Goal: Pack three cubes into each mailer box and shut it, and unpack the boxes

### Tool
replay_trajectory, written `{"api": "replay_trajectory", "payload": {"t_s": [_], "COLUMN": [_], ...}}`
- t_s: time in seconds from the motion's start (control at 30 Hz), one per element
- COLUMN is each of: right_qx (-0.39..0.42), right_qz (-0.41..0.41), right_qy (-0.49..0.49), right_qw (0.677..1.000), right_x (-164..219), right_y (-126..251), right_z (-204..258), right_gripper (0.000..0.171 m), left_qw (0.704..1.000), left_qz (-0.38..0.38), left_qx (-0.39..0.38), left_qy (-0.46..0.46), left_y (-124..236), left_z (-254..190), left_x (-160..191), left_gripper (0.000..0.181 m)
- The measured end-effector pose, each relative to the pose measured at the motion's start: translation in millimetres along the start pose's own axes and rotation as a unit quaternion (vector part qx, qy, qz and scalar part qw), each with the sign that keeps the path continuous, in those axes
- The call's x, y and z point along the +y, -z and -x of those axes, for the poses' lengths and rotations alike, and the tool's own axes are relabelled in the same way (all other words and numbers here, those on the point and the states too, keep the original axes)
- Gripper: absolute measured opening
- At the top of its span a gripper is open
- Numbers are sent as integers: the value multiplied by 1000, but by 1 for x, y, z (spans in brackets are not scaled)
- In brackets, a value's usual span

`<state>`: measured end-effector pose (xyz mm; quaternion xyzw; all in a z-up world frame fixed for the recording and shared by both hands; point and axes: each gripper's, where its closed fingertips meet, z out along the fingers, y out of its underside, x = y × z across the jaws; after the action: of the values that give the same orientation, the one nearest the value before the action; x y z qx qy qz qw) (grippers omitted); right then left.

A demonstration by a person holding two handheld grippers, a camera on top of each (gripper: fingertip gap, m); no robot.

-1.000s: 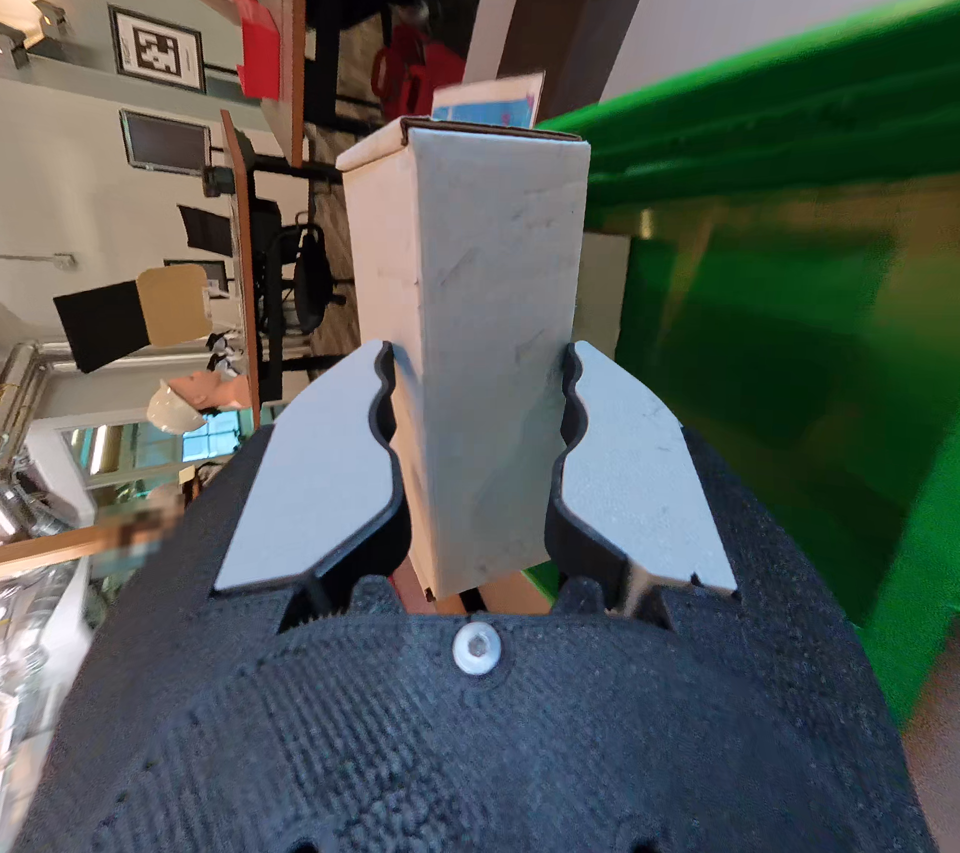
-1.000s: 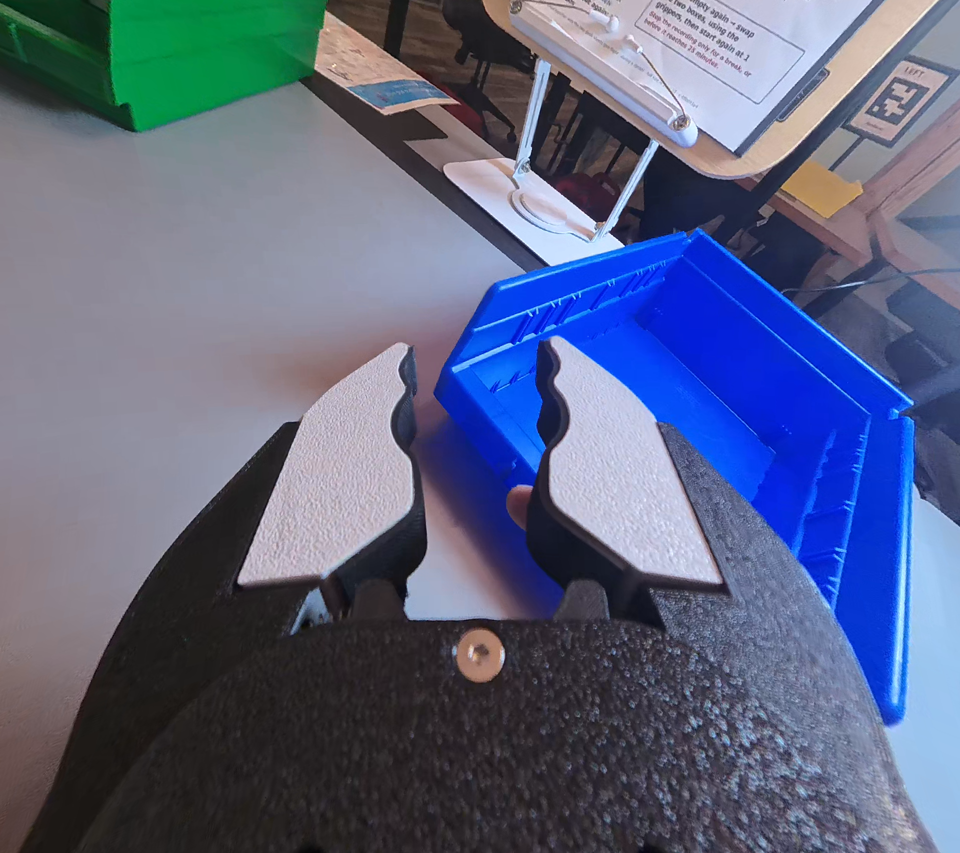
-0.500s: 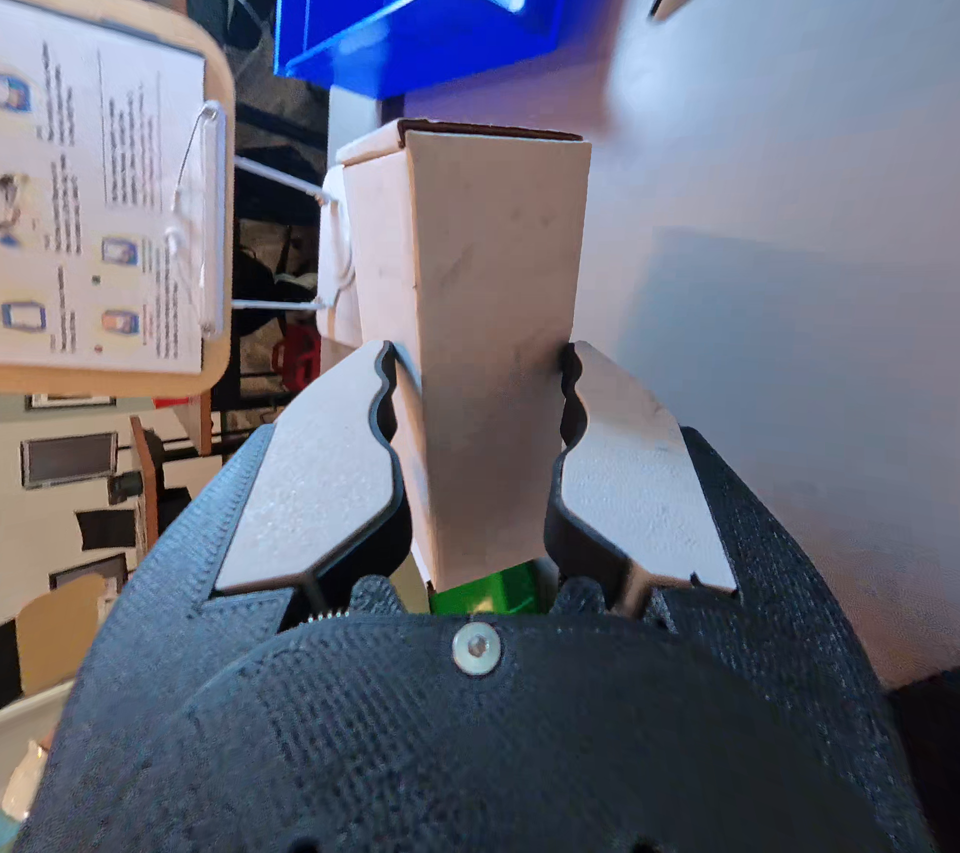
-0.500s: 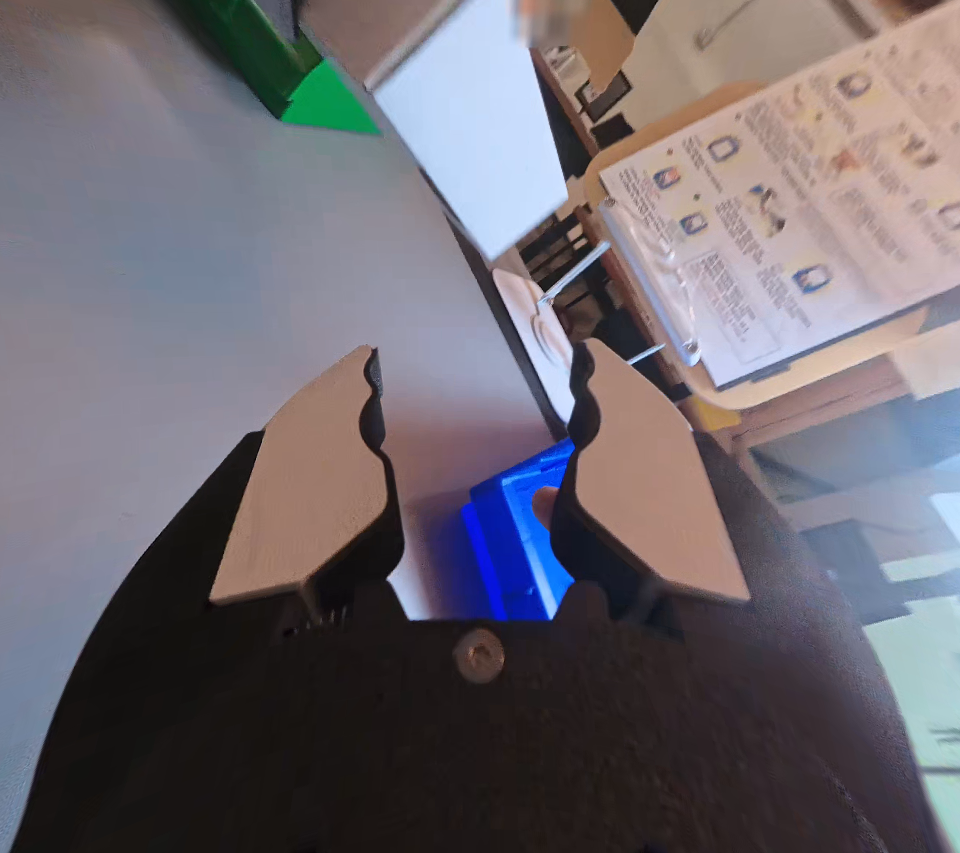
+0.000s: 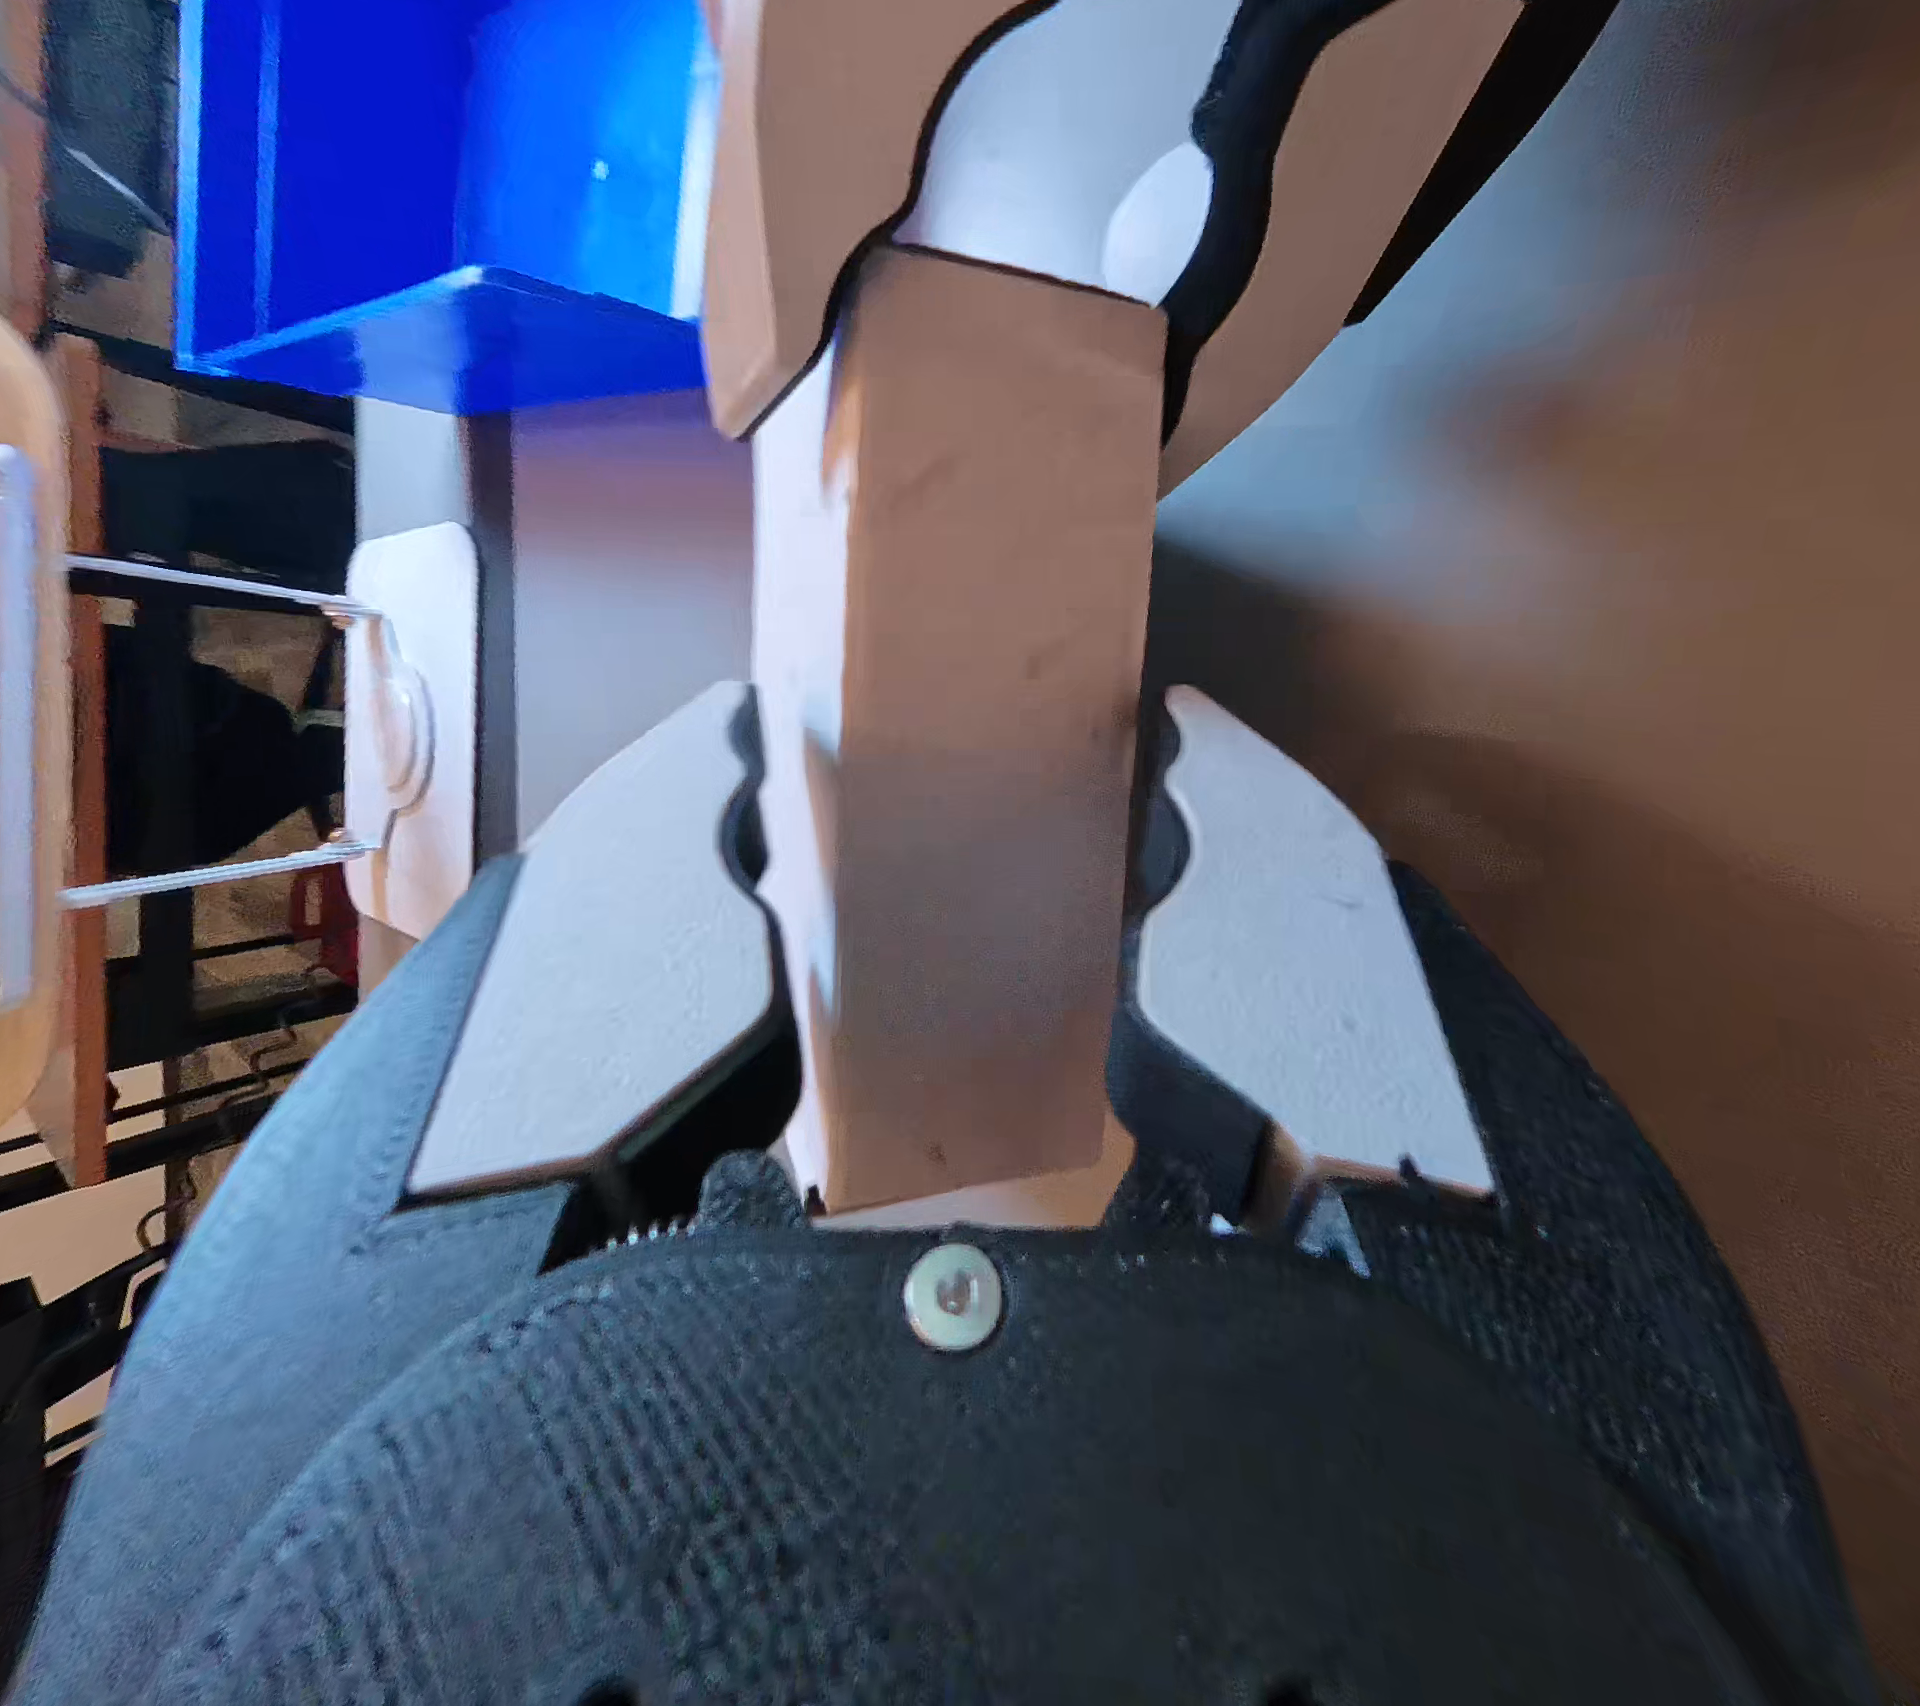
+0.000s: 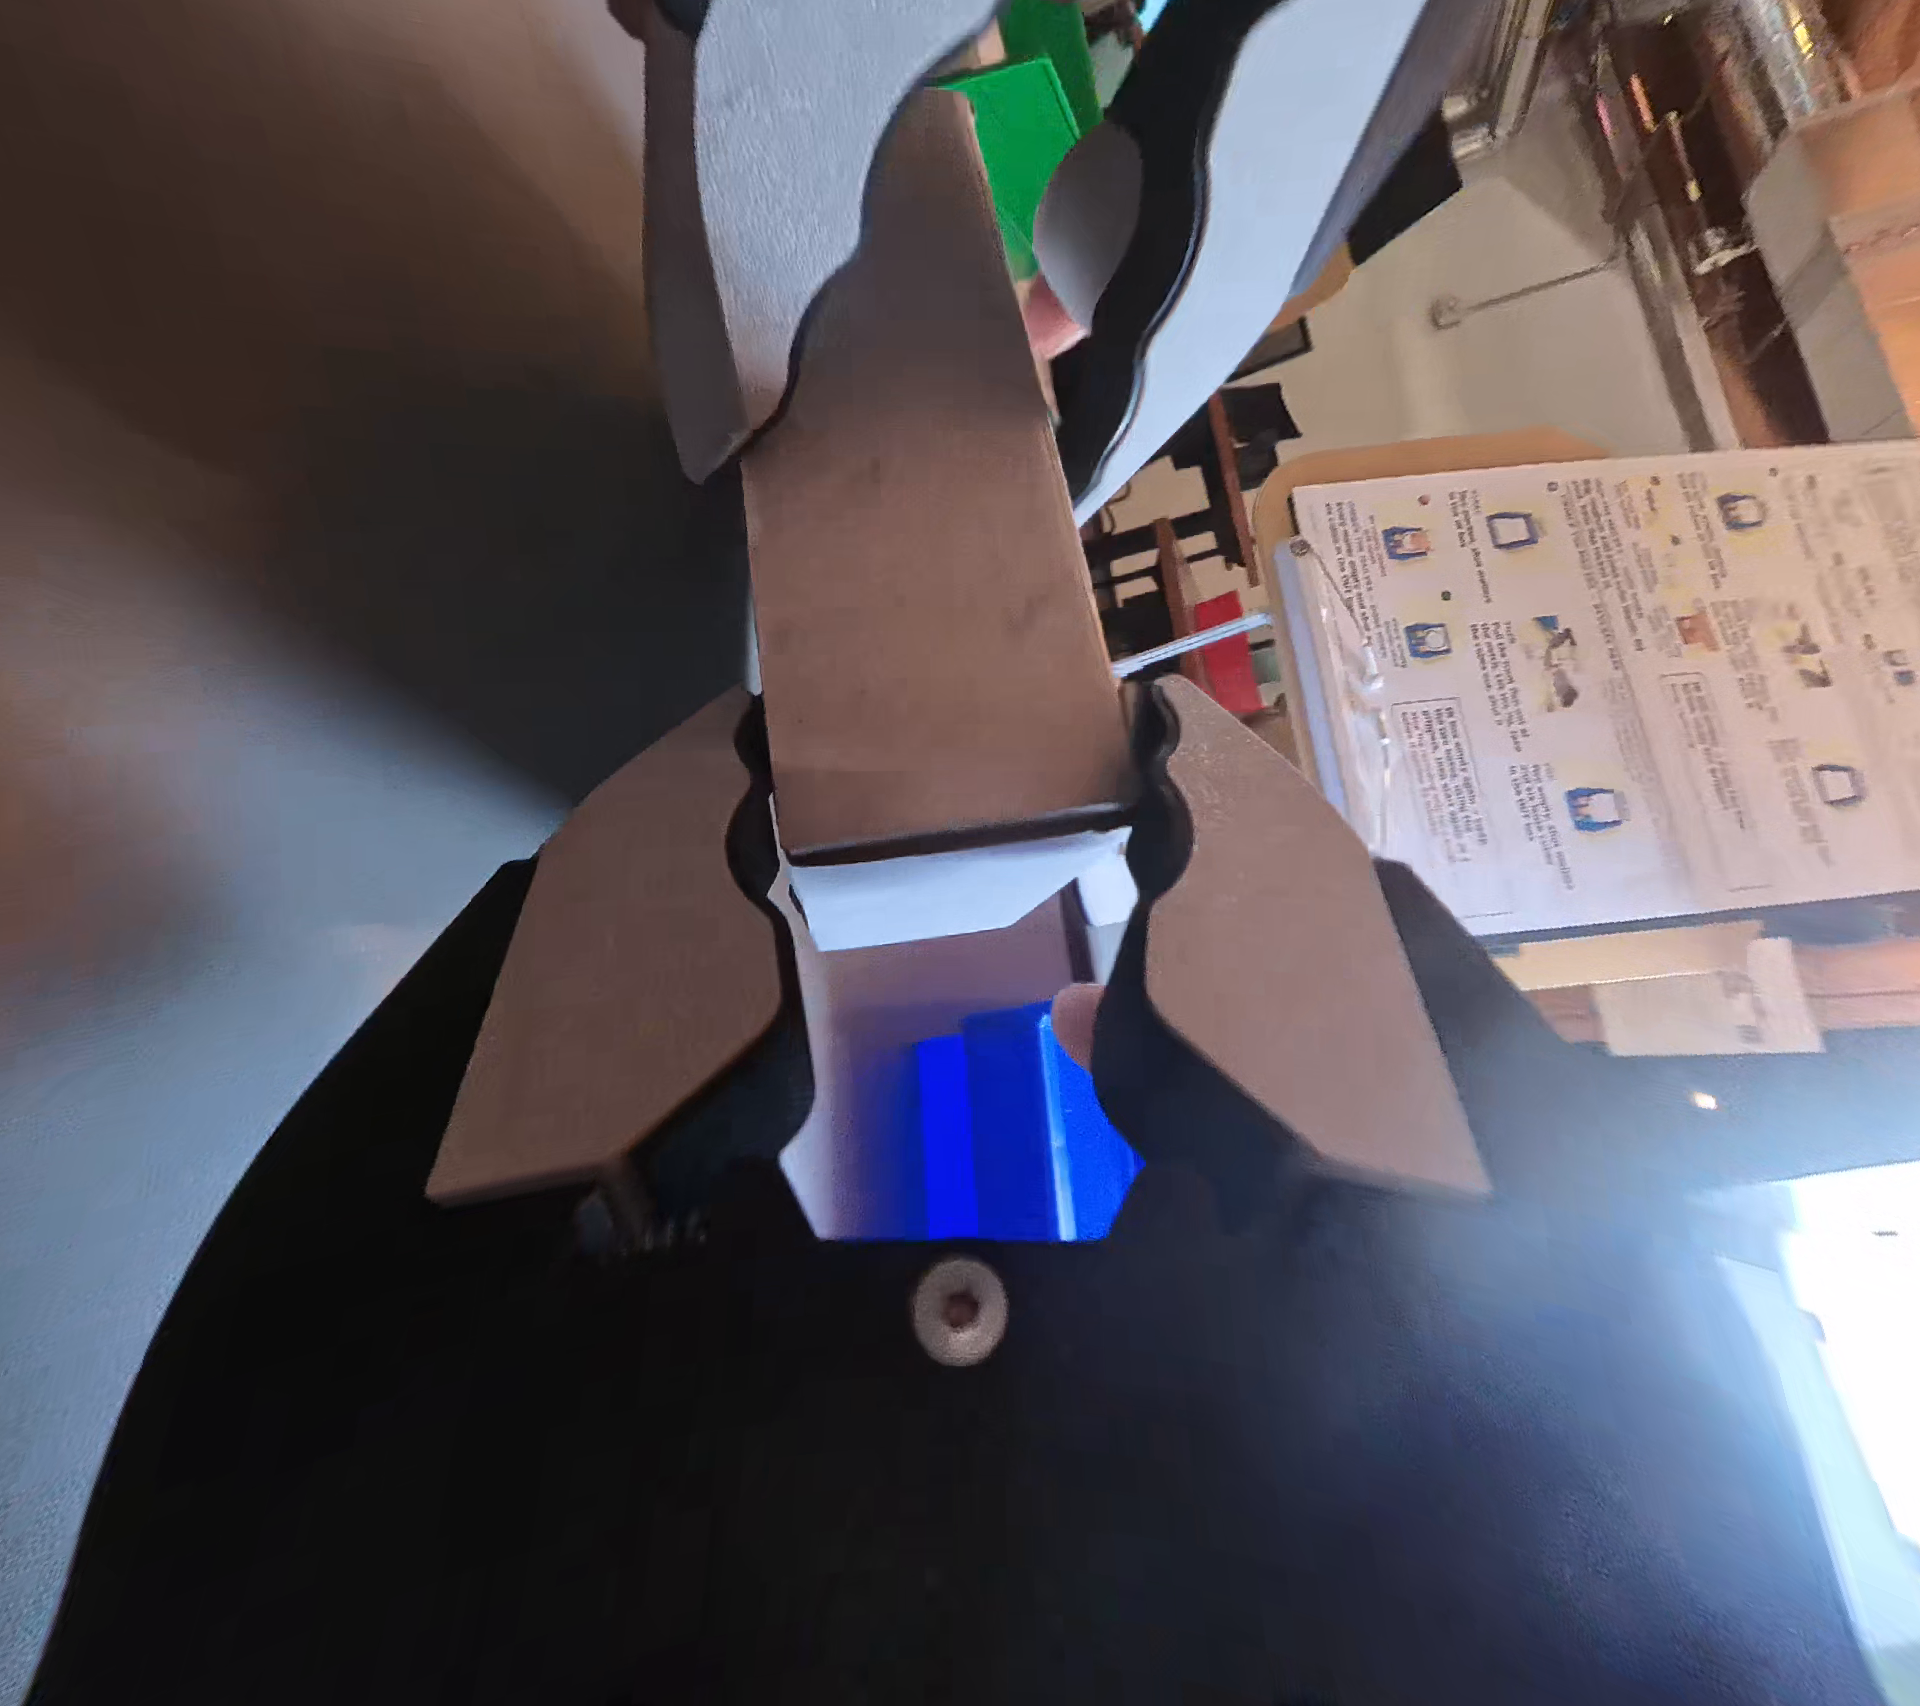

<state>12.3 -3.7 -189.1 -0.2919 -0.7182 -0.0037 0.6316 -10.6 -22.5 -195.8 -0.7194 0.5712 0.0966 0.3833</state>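
A white mailer box (image 5: 987, 617), closed, is held in the air between both grippers. My left gripper (image 5: 956, 700) is shut on one end of it. My right gripper (image 6: 951, 711) faces the left one and is shut on the other end of the mailer box (image 6: 925, 565), its fingertips touching both sides. In the left wrist view the right gripper (image 5: 951, 451) reaches in from the top. In the right wrist view the left gripper (image 6: 894, 487) reaches in from the top. No cubes are in view.
A blue bin (image 5: 416, 150) lies on the grey table (image 5: 1558, 617) close beyond the box and shows under my right gripper (image 6: 997, 1126). A green bin (image 6: 1029, 108) is farther off. An instruction board (image 6: 1610, 669) on a white stand (image 5: 410, 721) is at the table's edge. My left and right fingertips are right by each other.
My left gripper has swung the box from the green bin over the table toward the blue bin. My right gripper opened wider, turned toward the box and closed on its free end.
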Motion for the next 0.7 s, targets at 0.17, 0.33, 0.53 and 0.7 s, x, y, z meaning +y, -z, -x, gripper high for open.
{"api": "replay_trajectory", "payload": {"t_s": [0.17,0.33,0.53,0.7], "right_qx": [-48,-71,-85,-95], "right_qz": [-29,-45,-59,-45], "right_qy": [-95,-114,-130,-135], "right_qw": [994,990,986,985], "right_x": [15,21,17,18], "right_y": [9,16,18,20], "right_z": [0,-1,1,-1], "right_gripper": [66,66,66,68], "left_qw": [997,970,975,981], "left_qz": [-71,-227,-196,-170], "left_qx": [-12,-46,-104,-87], "left_qy": [38,66,29,35], "left_y": [11,23,5,1], "left_z": [4,-3,3,3], "left_x": [18,29,35,39], "left_gripper": [94,83,71,70]}}
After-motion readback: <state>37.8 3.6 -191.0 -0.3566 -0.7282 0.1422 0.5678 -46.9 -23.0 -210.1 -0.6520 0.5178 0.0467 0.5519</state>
